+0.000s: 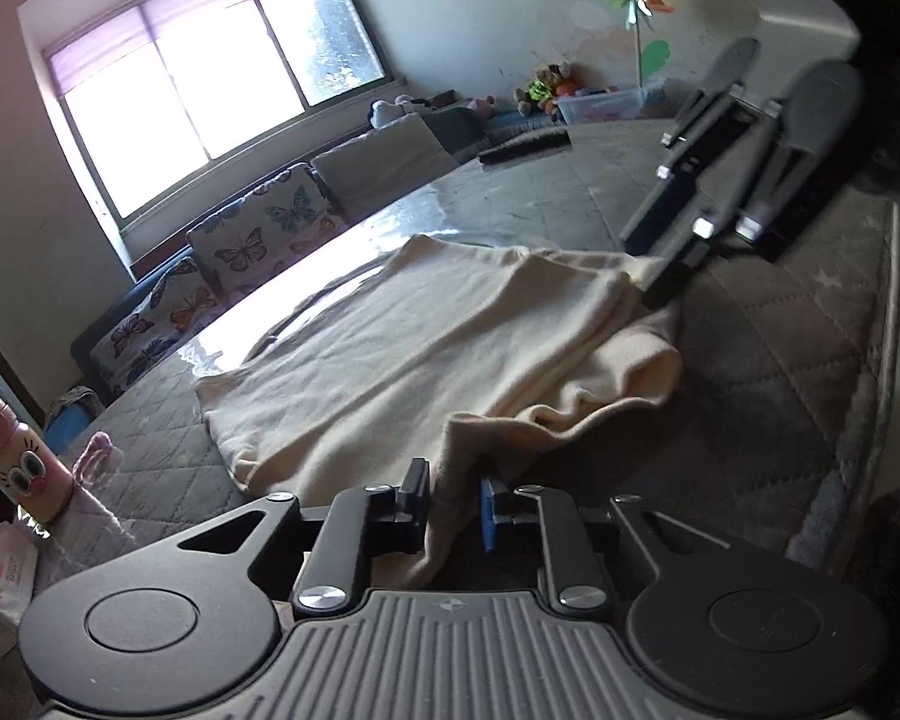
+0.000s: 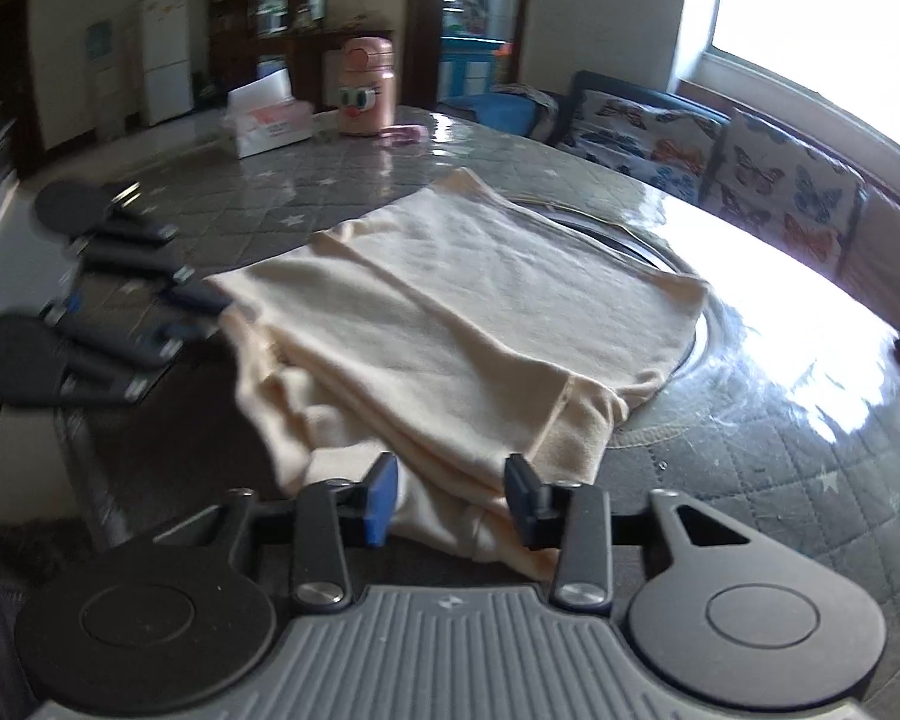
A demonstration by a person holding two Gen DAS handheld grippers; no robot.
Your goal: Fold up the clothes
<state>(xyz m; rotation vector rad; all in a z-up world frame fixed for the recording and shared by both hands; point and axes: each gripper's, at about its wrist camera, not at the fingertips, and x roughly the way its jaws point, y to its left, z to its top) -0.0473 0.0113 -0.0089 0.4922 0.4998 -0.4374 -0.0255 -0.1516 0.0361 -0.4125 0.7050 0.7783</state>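
A cream garment (image 1: 426,348) lies partly folded on the grey quilted table; it also shows in the right wrist view (image 2: 480,312). My left gripper (image 1: 456,510) has its jaws close together with a cream corner of the garment pinched between them. In the right wrist view the left gripper (image 2: 204,306) holds the garment's left edge. My right gripper (image 2: 450,498) has its jaws apart, with the garment's near folded edge lying between them. In the left wrist view the right gripper (image 1: 660,282) is at the garment's far right corner.
A pink cartoon bottle (image 2: 366,87) and a tissue box (image 2: 270,120) stand at the table's far side. A sofa with butterfly cushions (image 2: 750,168) runs under the window. The table's glossy cover (image 2: 780,360) shines at the right. A dark flat object (image 1: 522,147) lies far across the table.
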